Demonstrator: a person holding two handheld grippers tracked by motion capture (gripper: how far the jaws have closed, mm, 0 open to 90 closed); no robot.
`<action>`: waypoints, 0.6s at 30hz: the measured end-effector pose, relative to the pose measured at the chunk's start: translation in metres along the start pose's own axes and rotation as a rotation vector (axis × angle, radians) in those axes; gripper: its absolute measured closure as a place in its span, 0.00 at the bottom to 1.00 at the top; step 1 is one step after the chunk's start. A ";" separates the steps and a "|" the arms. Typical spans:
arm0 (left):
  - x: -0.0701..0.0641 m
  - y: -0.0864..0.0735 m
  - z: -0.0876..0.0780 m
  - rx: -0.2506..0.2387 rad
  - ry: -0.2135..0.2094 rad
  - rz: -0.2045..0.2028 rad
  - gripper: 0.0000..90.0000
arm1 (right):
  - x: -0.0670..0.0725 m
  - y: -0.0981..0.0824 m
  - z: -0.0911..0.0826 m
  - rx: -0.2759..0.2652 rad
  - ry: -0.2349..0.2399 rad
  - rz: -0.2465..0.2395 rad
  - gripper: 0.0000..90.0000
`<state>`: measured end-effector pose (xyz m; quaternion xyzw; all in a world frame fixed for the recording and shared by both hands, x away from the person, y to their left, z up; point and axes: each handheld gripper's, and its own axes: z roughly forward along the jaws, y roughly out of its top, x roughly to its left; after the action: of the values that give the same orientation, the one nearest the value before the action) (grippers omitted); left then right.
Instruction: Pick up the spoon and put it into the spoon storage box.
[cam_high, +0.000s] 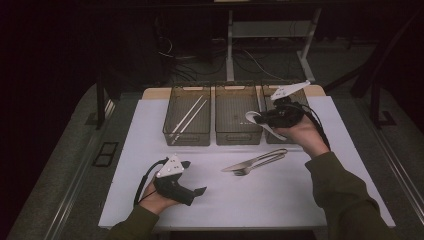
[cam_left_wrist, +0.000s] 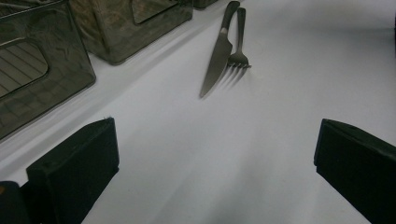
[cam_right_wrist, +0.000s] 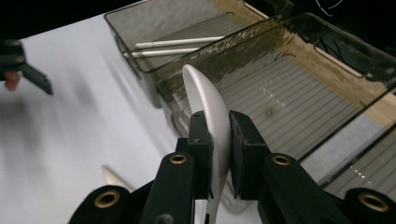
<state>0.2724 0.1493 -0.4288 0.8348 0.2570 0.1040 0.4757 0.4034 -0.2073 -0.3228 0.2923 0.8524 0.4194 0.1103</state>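
My right gripper (cam_high: 261, 120) is shut on a white spoon (cam_high: 254, 118), held in the air over the front of the middle clear bin (cam_high: 238, 136). In the right gripper view the jaws pinch the spoon (cam_right_wrist: 205, 95) edge-on, its bowl pointing up and away over the bin's ribbed floor; the gripper (cam_right_wrist: 219, 123) fills the foreground. My left gripper (cam_high: 194, 177) rests low at the table's front left, open with nothing between its pads (cam_left_wrist: 74, 168). A metal knife (cam_high: 250, 162) and fork (cam_high: 267, 161) lie side by side on the white mat, also ahead of the left gripper as knife (cam_left_wrist: 217, 56) and fork (cam_left_wrist: 239, 51).
Three clear bins stand in a row at the back of the mat. The left bin (cam_high: 186, 135) holds two white chopsticks (cam_high: 189, 116). The right bin (cam_high: 301, 94) is partly behind my right hand. Table legs and cables lie on the dark floor beyond.
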 end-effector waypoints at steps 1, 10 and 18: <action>0.000 0.000 0.000 0.000 0.000 0.002 0.00 | -0.001 0.003 0.003 0.000 -0.005 -0.004 0.89; -0.001 0.000 0.000 -0.002 -0.003 0.005 0.00 | -0.011 0.025 0.035 0.002 -0.028 0.006 0.88; -0.001 0.000 -0.001 -0.012 -0.006 0.009 0.00 | -0.022 0.029 0.064 -0.007 -0.041 0.035 0.88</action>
<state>0.2714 0.1495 -0.4276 0.8334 0.2511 0.1054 0.4809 0.4606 -0.1643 -0.3410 0.3152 0.8434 0.4179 0.1214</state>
